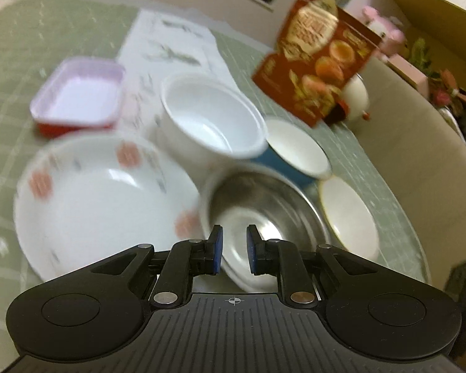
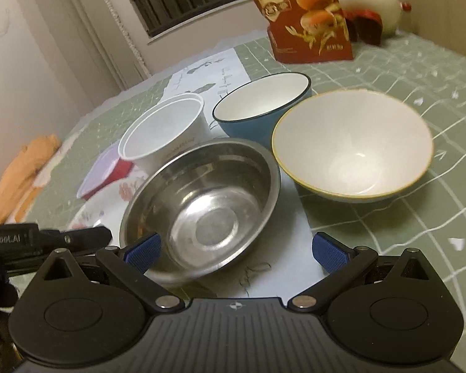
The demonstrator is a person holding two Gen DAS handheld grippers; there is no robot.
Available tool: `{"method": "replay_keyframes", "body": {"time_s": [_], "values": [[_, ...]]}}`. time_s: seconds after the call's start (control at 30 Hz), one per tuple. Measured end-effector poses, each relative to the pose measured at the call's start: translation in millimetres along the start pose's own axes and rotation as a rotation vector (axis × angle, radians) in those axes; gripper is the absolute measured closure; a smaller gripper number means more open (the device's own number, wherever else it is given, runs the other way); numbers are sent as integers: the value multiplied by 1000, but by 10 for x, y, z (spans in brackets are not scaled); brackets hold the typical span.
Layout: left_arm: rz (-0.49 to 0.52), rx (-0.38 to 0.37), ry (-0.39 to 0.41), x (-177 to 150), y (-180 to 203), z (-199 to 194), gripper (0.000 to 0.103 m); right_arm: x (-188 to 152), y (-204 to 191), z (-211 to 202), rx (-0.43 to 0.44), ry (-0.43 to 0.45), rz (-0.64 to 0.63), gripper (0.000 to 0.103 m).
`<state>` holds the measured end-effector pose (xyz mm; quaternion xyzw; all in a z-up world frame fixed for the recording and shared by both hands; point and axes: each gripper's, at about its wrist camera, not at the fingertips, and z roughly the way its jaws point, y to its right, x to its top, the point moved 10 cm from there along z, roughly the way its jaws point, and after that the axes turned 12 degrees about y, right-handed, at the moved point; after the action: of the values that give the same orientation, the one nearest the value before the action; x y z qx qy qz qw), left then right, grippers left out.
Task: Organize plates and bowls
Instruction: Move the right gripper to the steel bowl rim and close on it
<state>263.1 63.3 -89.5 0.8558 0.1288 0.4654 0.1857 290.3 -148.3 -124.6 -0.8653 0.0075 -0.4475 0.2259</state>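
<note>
Between the blue pads of the left gripper [image 1: 234, 248] sits the near rim of the steel bowl [image 1: 264, 214] — the fingers are narrowed around it, though I cannot tell if they already pinch. The right gripper [image 2: 236, 248] is wide open, the same bowl just ahead. Further out — flowered plate [image 1: 102, 205], yellow-rimmed bowl [image 2: 351, 146].

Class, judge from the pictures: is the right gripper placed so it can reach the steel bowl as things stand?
Probably yes. The right gripper is open, and the steel bowl sits directly ahead between its fingers, its near rim unobstructed. The left gripper seems to straddle the bowl's rim, so they might collide.
</note>
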Motion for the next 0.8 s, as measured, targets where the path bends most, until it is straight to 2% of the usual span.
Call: {"method": "replay_keyframes", "body": {"time_s": [0.1, 0.33, 0.47, 0.6, 0.73, 0.8], "values": [[33, 43, 18, 160, -61, 159, 85, -1, 43, 125, 0, -48, 24, 0], [87, 76, -54, 110, -135, 537, 85, -183, 173, 355, -65, -139, 35, 0], [103, 74, -85, 54, -129, 668, 82, -270, 134, 407, -64, -186, -58, 0], [109, 72, -93, 34, -112, 734, 82, -263, 165, 414, -65, -172, -27, 0], [97, 55, -108, 19, -92, 802, 82, -223, 124, 425, -34, -210, -82, 0], [99, 50, -107, 31, -74, 816, 82, -107, 94, 400, -30, -167, -90, 6]]}}
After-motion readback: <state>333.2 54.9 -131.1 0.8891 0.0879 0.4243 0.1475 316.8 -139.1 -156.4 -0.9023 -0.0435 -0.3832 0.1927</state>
